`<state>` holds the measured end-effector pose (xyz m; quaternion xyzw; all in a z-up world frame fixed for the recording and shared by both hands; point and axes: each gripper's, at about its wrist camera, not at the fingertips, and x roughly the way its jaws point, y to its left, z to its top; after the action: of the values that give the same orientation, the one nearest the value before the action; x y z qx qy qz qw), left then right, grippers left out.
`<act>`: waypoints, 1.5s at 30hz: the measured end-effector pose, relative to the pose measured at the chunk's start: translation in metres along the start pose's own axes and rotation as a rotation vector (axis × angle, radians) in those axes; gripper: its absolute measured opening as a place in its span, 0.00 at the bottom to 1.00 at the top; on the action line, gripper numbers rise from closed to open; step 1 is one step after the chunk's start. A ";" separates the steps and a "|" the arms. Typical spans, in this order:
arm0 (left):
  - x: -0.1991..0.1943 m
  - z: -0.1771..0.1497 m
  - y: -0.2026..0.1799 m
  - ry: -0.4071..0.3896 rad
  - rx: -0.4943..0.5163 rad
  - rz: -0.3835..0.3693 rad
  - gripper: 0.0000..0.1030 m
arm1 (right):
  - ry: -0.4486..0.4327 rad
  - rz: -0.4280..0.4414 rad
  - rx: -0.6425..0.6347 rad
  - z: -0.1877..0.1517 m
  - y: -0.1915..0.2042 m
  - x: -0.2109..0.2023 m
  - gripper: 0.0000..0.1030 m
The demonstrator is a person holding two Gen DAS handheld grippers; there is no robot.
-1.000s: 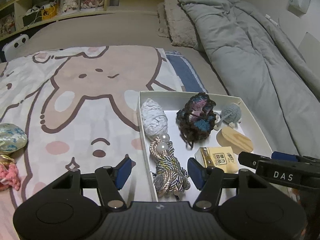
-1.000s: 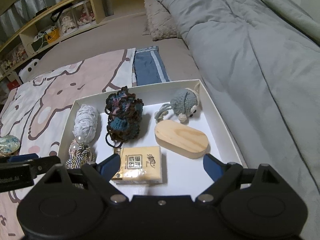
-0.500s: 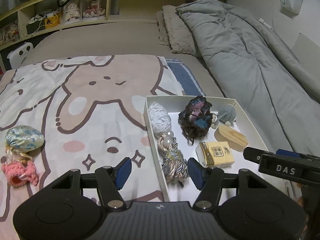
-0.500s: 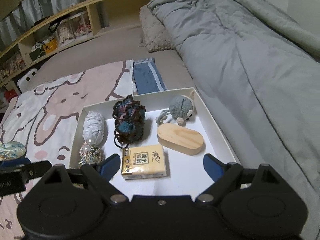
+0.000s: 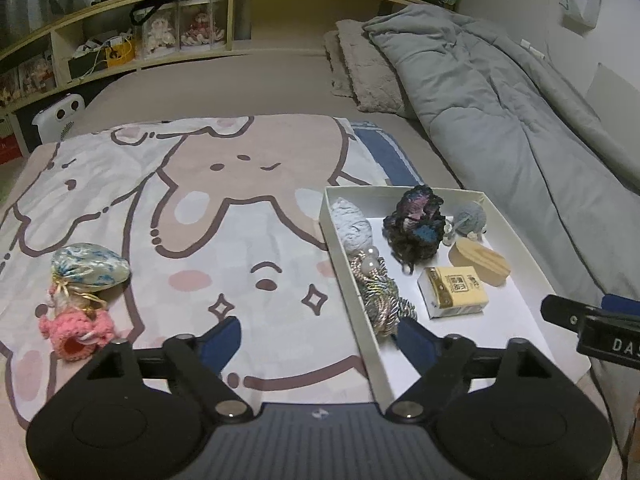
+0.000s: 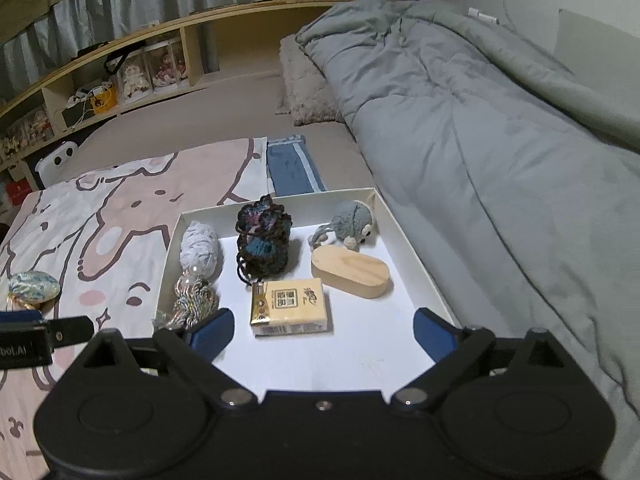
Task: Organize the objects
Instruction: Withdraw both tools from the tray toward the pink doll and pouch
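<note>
A white tray (image 5: 520,248) (image 6: 416,264) lies on the bed and holds a pale blue knit ball (image 5: 352,224), a rope tassel with pearls (image 5: 380,296), a dark crochet bundle (image 5: 416,228), a grey knit mouse (image 6: 356,220), a wooden oval (image 6: 352,272) and a yellow tissue pack (image 6: 290,306). A blue satin pouch (image 5: 90,268) and a pink crochet piece (image 5: 74,330) lie on the blanket at the left, outside the tray. My left gripper (image 5: 320,340) is open and empty over the tray's left wall. My right gripper (image 6: 322,330) is open and empty over the tray's near part.
A bunny-print blanket (image 5: 200,208) covers the bed's left. A grey duvet (image 6: 480,140) lies along the right, with a fuzzy pillow (image 5: 368,68) behind. Wooden shelves (image 5: 160,40) with boxed dolls stand at the back. A folded blue cloth (image 6: 292,168) lies behind the tray.
Both grippers have drawn back and up from the tray, so more of the bed shows. The pouch and pink piece have come fully into the left view. Both stay open.
</note>
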<state>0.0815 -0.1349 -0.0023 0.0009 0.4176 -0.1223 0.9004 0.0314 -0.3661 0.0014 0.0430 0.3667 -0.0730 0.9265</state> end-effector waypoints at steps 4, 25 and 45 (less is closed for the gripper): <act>-0.007 -0.003 0.005 -0.013 0.018 0.009 0.95 | -0.009 -0.009 -0.008 -0.005 0.002 -0.009 0.98; -0.032 -0.024 0.018 -0.070 0.048 0.006 1.00 | -0.081 0.007 0.007 -0.030 0.010 -0.037 1.00; -0.033 -0.025 0.033 -0.077 0.020 0.007 1.00 | -0.073 -0.004 -0.022 -0.030 0.017 -0.037 1.00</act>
<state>0.0494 -0.0932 0.0031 0.0068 0.3812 -0.1233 0.9162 -0.0121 -0.3414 0.0054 0.0294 0.3337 -0.0720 0.9395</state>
